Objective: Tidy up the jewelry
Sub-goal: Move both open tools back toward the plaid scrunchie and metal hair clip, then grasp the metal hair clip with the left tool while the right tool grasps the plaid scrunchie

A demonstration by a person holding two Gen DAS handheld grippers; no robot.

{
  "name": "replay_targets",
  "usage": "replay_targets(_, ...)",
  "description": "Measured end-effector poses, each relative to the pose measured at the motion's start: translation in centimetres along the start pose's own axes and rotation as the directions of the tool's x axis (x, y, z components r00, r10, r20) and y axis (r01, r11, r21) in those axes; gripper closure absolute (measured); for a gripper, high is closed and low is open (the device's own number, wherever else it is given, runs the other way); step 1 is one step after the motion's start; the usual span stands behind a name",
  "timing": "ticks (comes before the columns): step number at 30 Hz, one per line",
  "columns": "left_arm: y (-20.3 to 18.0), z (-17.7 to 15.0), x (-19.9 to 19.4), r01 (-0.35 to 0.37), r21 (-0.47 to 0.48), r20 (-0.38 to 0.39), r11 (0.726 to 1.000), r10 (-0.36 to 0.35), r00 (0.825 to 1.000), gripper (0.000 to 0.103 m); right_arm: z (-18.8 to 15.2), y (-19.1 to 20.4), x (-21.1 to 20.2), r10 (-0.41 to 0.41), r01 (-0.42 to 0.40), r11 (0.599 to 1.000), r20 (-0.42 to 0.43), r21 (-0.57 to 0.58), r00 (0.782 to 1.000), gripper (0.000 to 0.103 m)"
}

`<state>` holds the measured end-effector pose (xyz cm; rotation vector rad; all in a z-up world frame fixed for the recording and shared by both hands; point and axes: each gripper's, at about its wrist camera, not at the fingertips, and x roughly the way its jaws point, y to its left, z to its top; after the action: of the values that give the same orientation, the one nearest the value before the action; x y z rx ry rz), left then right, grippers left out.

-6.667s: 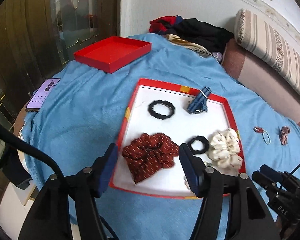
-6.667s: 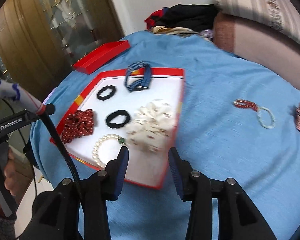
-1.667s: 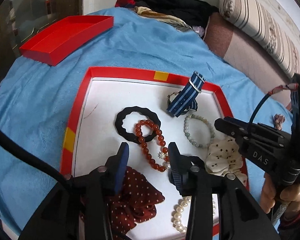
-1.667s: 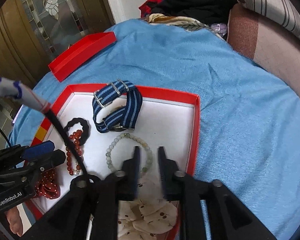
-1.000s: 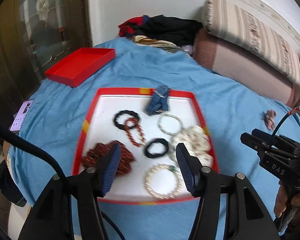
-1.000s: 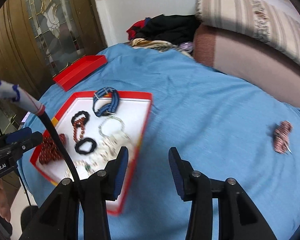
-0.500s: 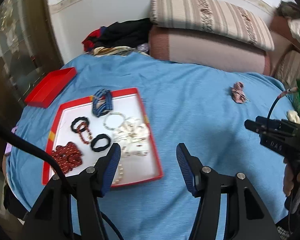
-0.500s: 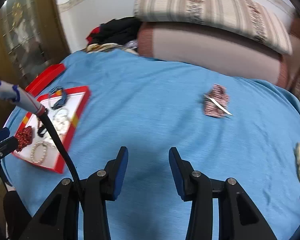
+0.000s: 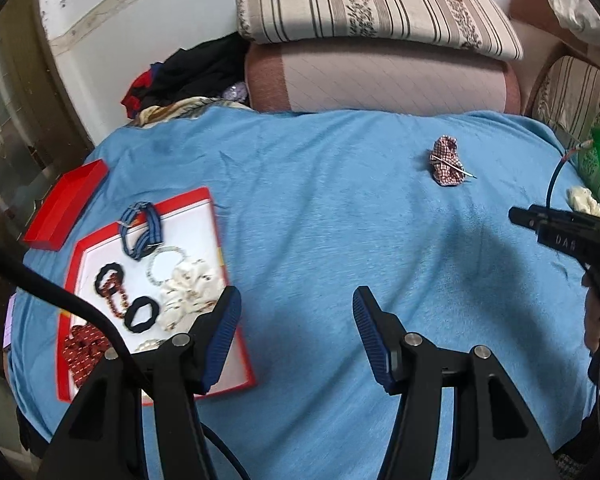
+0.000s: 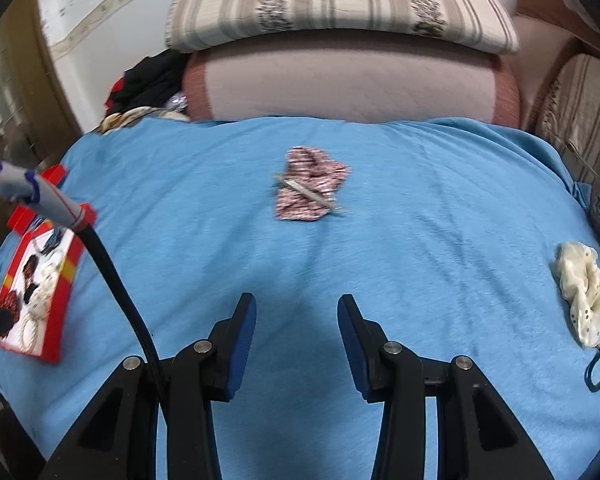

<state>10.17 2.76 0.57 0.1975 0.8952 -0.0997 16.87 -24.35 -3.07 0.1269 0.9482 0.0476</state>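
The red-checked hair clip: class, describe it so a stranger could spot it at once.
Start from the blue blanket over the bed, below the striped cushions. Out on bare blanket, far from the red tray, lies the red-checked hair clip. Unlike the cream scrunchie at the blanket's edge, it carries a thin silver metal bar across its crumpled fabric.

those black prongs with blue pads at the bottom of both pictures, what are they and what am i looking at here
They are two handheld grasping tools, one in each of a person's hands, each with a camera looking along its fingers. One picture is from the left tool, the other from the right tool. Both stand open and hold nothing. Below is a blue blanket. On it lie a red tray of bracelets and scrunchies, a checked scrunchie with a hair clip, and a cream scrunchie near the edge.
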Motion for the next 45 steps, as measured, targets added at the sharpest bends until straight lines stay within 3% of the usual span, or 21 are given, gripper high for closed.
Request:
replay_targets(10,-1.5,0.8,4.9,0.026,-0.003,-0.069,1.0,-0.026,0.997,0.046,5.2,-5.9,3.7,-0.043,0.04,0.993,0.034,0.108,0.998,0.057)
replay_targets(15,-1.7,0.7,6.7,0.045,-0.02,-0.097,0.999,-0.046,0.994,0.046,8.8,-6.0,7.1,-0.048,0.046,0.991,0.013,0.124,0.999,0.057)
replay_targets(20,-1.3,0.5,7.5,0.033,-0.024,-0.11,0.999,-0.035,0.993,0.046,11.1,-4.5,12.2,-0.059,0.066,0.993,-0.073,0.1,0.996,0.057)
replay_targets(22,-0.8,0.5,7.7,0.028,-0.033,-0.113,0.999,-0.032,0.993,0.046,11.4,-2.4,13.1,0.018,-0.013,0.999,-0.093,0.052,0.996,0.057)
replay_targets(24,-0.1,0.6,7.7,0.025,-0.051,-0.113,0.998,-0.031,0.993,0.046,11.4,-0.1,12.7,0.176,-0.176,0.984,-0.114,0.008,0.978,0.057)
replay_targets(26,0.5,0.8,7.8,0.023,-0.064,-0.111,0.998,-0.03,0.993,0.046,11.2,1.7,10.7,0.396,-0.399,0.917,-0.128,0.003,0.909,0.057)
replay_targets(27,0.7,0.9,7.9,0.022,-0.066,-0.112,0.998,-0.029,0.993,0.046,11.3,1.8,9.8,0.429,-0.432,0.902,-0.11,-0.002,0.897,0.057)
replay_targets(29,0.9,1.3,8.0,0.019,-0.063,-0.108,0.998,-0.026,0.994,0.046,11.3,0.9,7.7,0.424,-0.425,0.905,-0.061,-0.01,0.904,0.057)
replay_targets(32,1.2,2.2,8.2,0.018,-0.066,-0.096,0.998,-0.024,0.995,0.046,10.7,-1.5,6.8,0.269,-0.271,0.962,-0.038,-0.032,0.962,0.057)
replay_targets(34,1.3,3.0,8.4,0.03,-0.085,-0.09,0.996,-0.038,0.995,0.046,10.0,-2.8,7.1,0.216,-0.218,0.975,-0.06,-0.029,0.974,0.057)
replay_targets(38,1.5,4.6,9.3,0.077,-0.141,-0.082,0.987,-0.09,0.993,0.044,9.7,-4.8,7.2,0.234,-0.232,0.971,-0.036,0.06,0.971,0.056)
replay_targets(41,0.6,5.9,10.5,0.12,-0.167,-0.074,0.979,-0.134,0.988,0.042,10.2,-5.7,8.0,0.261,-0.257,0.958,-0.017,0.123,0.965,0.041)
replay_targets(45,-1.6,7.2,12.8,0.178,-0.159,-0.085,0.971,-0.193,0.978,0.042,11.6,-4.7,10.3,0.3,-0.29,0.941,-0.032,0.172,0.953,0.041)
